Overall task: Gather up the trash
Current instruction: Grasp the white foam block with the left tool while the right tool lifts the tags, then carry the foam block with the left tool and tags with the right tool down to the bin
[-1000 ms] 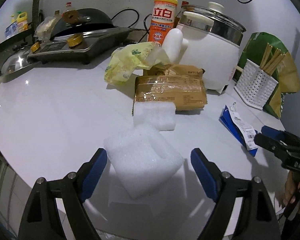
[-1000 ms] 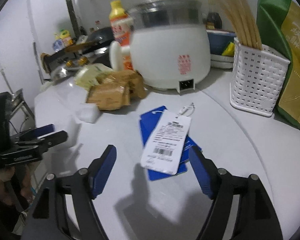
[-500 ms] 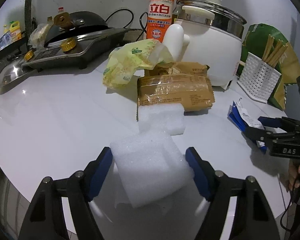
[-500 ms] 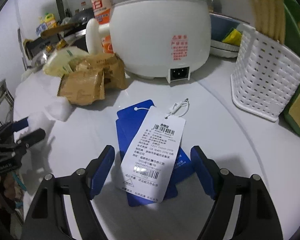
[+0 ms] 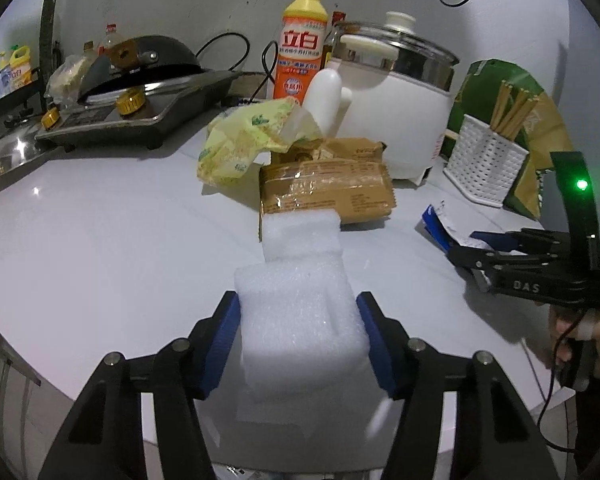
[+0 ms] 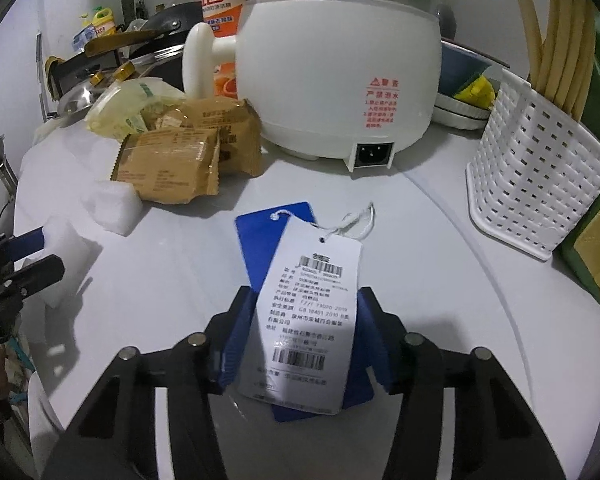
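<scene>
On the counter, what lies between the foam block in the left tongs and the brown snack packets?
A second, smaller white foam block lies there, between the larger white foam block in the left tongs and the brown foil snack packets; the left wrist view shows it.

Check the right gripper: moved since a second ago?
Yes. The right gripper advanced toward the rice cooker, jaws closing around the white tag.

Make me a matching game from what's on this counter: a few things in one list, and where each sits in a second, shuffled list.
Things:
1. foam block
2. white tag
3. chopsticks
4. brown packet

Places:
a. in the white basket
b. between the left tool's pads
c. in front of the white cooker
d. between the right tool's pads

Pairs: 1-b, 2-d, 3-a, 4-c
</scene>
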Tool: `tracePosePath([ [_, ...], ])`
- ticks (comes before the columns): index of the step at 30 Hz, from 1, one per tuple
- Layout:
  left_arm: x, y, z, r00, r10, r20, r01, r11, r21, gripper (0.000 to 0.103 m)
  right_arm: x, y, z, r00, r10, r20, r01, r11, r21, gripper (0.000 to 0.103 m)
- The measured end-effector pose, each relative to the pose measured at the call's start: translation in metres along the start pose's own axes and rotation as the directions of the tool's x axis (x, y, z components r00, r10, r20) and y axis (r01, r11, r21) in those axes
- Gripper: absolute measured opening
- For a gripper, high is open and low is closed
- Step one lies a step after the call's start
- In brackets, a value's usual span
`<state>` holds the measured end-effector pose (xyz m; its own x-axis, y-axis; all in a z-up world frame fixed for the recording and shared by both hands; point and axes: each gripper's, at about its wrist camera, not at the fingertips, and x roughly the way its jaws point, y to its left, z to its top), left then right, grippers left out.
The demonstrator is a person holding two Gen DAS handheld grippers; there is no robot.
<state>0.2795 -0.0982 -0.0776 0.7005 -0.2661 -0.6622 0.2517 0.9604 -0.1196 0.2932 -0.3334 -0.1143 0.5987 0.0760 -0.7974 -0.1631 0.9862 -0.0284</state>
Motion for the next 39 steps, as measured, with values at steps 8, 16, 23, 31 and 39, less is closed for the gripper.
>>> tracePosePath([
  [8, -0.025, 0.002, -0.006, 1.000, 0.000, 0.019, 0.000, 1.000, 0.003, 0.048, -0.023, 0.008, -0.012, 0.999, 0.036, 0.040, -0.036, 0.999, 0.018, 0.041],
  [16, -0.048, 0.008, -0.015, 0.999, 0.001, 0.037, 0.000, 1.000, -0.009, 0.036, -0.067, 0.016, -0.012, 0.989, 0.074, 0.129, -0.076, 0.997, 0.009, 0.041],
  [23, -0.064, 0.008, -0.019, 0.999, 0.001, 0.049, -0.001, 1.000, -0.012, 0.009, -0.107, 0.030, -0.006, 0.975, 0.093, 0.201, -0.090, 0.996, -0.027, 0.041],
  [31, -0.072, 0.014, -0.013, 0.997, -0.010, 0.081, 0.011, 1.000, -0.012, 0.009, -0.135, 0.041, -0.004, 0.963, 0.107, 0.246, -0.098, 0.994, -0.048, 0.041],
  [39, -0.093, 0.011, -0.007, 0.993, -0.007, 0.121, 0.007, 1.000, 0.004, 0.009, -0.161, 0.045, -0.006, 0.945, 0.137, 0.295, -0.120, 0.990, -0.075, 0.041],
])
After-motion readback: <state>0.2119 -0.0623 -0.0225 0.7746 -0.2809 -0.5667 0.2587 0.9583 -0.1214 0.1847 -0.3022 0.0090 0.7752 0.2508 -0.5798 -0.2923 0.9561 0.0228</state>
